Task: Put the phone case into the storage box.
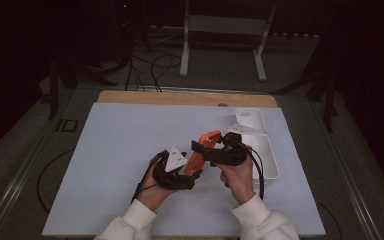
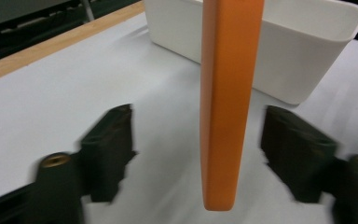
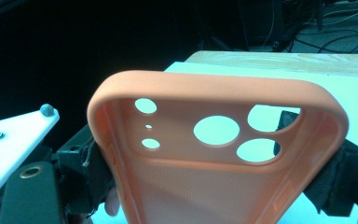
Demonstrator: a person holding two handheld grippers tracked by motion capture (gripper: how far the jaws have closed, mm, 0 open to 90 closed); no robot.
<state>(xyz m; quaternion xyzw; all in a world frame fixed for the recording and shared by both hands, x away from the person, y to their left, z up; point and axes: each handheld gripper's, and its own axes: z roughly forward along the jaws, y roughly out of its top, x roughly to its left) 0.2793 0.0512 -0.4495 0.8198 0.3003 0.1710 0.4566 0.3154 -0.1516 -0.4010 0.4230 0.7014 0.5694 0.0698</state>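
An orange phone case is held above the table between both hands. In the right gripper view its inside and camera holes face me, and my right gripper is shut on it across its width, one jaw on each long side. In the left gripper view the case hangs edge-on between the jaws of my left gripper, which stands open with a gap on both sides. From above, the left gripper is at the case's lower end and the right gripper is near its upper end.
A white rectangular tray sits on the pale mat just right of the hands, with a white case-like piece at its far end. The tray wall is close behind the orange case. A wooden table edge runs along the back.
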